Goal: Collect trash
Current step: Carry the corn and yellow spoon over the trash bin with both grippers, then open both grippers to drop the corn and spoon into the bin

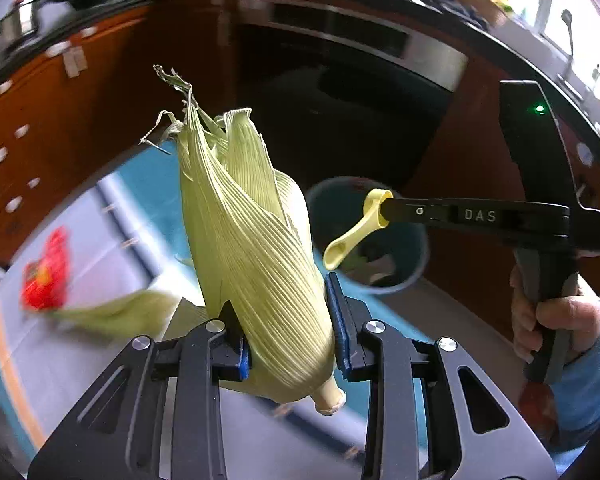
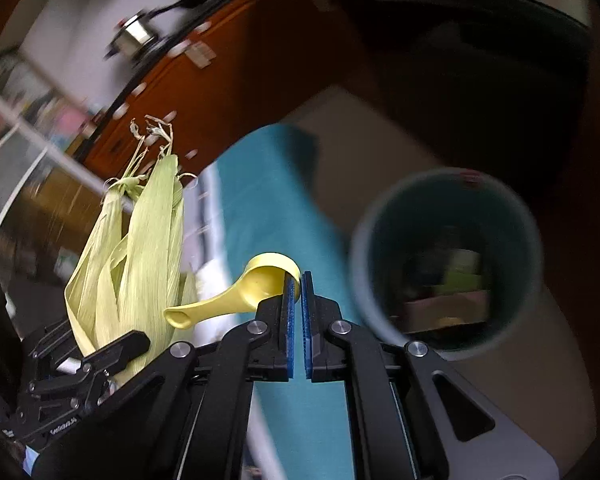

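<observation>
Corn husk point(image 1: 252, 248): dry, papery, ribbed lengthwise, matt pale green. Scoop point(image 2: 236, 296): smooth yellow plastic, slight sheen. Left gripper point(image 1: 288, 320) & right gripper point(image 2: 298, 300): matt black w/ shiny metal pivot pins; fingers point(image 1: 340, 320) lined w/ blue ridged rubbery pads. Bin point(image 2: 448, 256): smooth plastic-looking, teal. Cabinets point(image 1: 60, 120): glossy reddish-brown wood. Pot point(image 1: 18, 24): polished metal. Sleeve point(image 1: 596, 380): soft blue fleece-type cloth. Floor mat point(image 2: 268, 200): matt teal.

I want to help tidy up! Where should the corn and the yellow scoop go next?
Probably carry both over the bin before letting go. The left gripper holds the corn husk, the right gripper pinches the scoop, and neither is above its opening yet.
</observation>
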{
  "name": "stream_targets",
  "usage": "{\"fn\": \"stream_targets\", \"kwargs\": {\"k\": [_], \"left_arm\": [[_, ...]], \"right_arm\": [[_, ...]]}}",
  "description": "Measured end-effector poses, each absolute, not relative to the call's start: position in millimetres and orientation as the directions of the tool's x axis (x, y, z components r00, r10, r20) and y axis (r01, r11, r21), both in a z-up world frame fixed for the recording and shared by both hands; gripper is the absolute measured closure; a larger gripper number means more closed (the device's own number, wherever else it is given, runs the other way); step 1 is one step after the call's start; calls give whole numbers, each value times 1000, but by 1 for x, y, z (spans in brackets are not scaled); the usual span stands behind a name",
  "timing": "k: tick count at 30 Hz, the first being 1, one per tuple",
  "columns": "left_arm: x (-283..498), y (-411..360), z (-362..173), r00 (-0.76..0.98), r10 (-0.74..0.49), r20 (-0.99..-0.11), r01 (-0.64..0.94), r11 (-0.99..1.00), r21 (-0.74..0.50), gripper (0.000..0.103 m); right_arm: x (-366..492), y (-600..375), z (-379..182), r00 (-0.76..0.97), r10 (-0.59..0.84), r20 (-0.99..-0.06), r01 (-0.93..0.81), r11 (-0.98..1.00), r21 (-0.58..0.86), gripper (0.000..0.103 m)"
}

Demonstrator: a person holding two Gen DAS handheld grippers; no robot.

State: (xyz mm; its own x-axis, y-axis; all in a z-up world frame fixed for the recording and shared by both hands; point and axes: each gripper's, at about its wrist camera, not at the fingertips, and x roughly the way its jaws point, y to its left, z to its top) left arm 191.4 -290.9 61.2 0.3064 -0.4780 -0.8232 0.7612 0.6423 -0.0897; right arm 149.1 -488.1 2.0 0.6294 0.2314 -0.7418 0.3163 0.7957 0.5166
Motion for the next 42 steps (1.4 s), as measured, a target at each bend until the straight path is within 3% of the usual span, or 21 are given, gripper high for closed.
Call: {"fn": "stream_targets", "kwargs": {"k": [11, 22, 24, 25, 27, 28, 29, 32, 42], "left_arm": [[199, -422, -8, 146, -470, -870, 842, 522, -140, 71], [222, -457, -48, 78, -448, -891, 849, 498, -177, 69], [229, -452, -50, 72, -447, -891, 849, 497, -181, 63], [234, -457, -51, 72, -443, -893, 847, 500, -179, 59], [238, -458, -50, 80, -445, -892, 842, 509, -178, 39], [239, -456, -48, 87, -452, -888, 841, 511, -178, 35], [239, -453, -44, 98, -457, -884, 839, 515, -173, 34], [239, -455, -36, 115, -465, -878, 837, 521, -166, 29], [226, -432, -24, 109, -469, -876, 813, 549, -193, 29]], "right_arm": [[124, -595, -66, 570, 154, -807, 546, 664, 512, 100], [129, -618, -103, 498, 106, -861, 623, 647, 439, 98], [130, -617, -106, 493, 106, -864, 628, 644, 437, 96], [130, -617, -105, 492, 108, -864, 629, 642, 439, 93], [130, -616, -104, 494, 125, -860, 634, 626, 455, 66], [130, -616, -102, 497, 119, -859, 638, 621, 455, 40], [130, -616, -98, 504, 116, -856, 639, 616, 460, 25], [129, -614, -91, 513, 113, -851, 642, 608, 467, 21], [130, -594, -68, 495, 107, -862, 632, 637, 441, 16]]}}
